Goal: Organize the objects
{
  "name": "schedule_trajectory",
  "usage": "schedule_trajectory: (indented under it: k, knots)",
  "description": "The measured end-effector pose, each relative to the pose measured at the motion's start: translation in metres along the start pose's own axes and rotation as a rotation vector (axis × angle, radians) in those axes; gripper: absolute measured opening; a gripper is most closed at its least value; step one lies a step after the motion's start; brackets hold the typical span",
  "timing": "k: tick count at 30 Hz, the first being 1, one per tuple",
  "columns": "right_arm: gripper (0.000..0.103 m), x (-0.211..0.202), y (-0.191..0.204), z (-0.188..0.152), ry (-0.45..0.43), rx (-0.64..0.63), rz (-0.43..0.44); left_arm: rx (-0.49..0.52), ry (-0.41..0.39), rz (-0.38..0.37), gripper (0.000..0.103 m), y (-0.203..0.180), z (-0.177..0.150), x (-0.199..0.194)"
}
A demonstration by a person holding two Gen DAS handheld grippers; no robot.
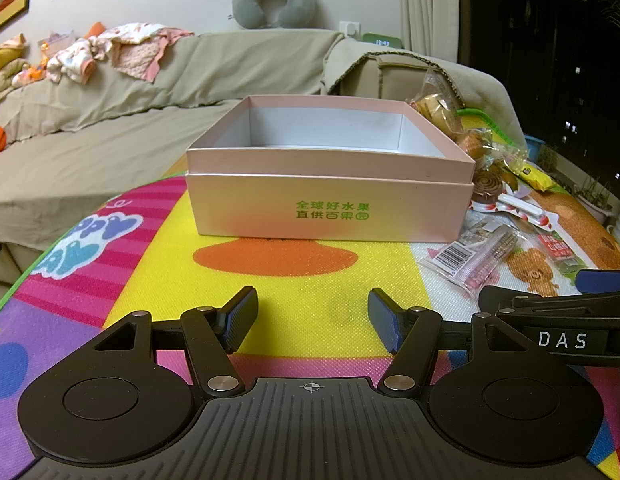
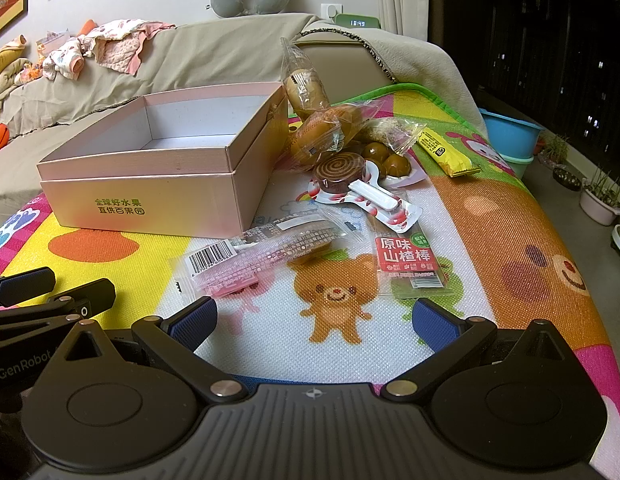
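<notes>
Both tongs are released and grasp nothing: the left tongs (image 1: pixel 313 320) hover low over the yellow patch of the play mat (image 2: pixel 509 216), facing the pink box (image 1: pixel 329 200), and the right tongs (image 2: pixel 313 320) hang at the bottom of their frame, above the bear print.

The box sits at centre-left in the right view, open, its visible interior bare. The snacks lie scattered to its right:

- The barcode sachet (image 2: pixel 246 258) and the red hawthorn stick pack (image 2: pixel 407 264) lie nearest. Both look light, flat and slick, so I would pinch a sealed edge.
- The wrapped buns (image 2: pixel 317 136), mid-frame, seem soft and crushable; take the crimped film end.
- The yellow bar (image 2: pixel 443 152), upper right, looks stiffer; grip across its middle.
</notes>
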State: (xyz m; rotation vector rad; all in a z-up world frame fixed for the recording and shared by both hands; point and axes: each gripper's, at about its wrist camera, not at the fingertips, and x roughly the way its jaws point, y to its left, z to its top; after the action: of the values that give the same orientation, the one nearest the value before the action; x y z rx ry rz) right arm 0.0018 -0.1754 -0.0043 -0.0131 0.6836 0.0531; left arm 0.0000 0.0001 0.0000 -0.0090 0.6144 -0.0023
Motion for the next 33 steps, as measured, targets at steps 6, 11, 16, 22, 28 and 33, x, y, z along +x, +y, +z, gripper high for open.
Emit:
schedule_trajectory:
  k: [6,11,16,22,28,33]
  knots:
    - [0.103,-0.0001,-0.0001,0.0001,0.000,0.000,0.000,0.000,0.000,0.000,0.067,-0.0001,0.0000,0.0000]
    - [0.103,0.0000,-0.0001,0.0001,0.000,0.000,0.000,0.001,0.000,0.001,0.067,-0.0002,0.0000,0.0000]
    - [0.103,-0.0001,-0.0002,0.0000,0.000,0.000,0.000,0.005,0.000,0.004,0.067,0.0001,-0.0002,-0.0001]
    - [0.103,-0.0001,-0.0004,-0.0001,0.000,-0.002,-0.001,0.007,-0.001,0.006,0.067,-0.0031,-0.0006,-0.0004]
    - [0.103,0.0002,0.0003,0.0003,0.000,-0.002,0.000,0.015,0.000,0.012,0.068,-0.0044,0.0002,0.0004]
    - [0.103,0.0012,0.0009,0.0015,0.002,0.002,0.004,0.008,0.001,0.007,0.068,-0.0025,0.0000,0.0003]
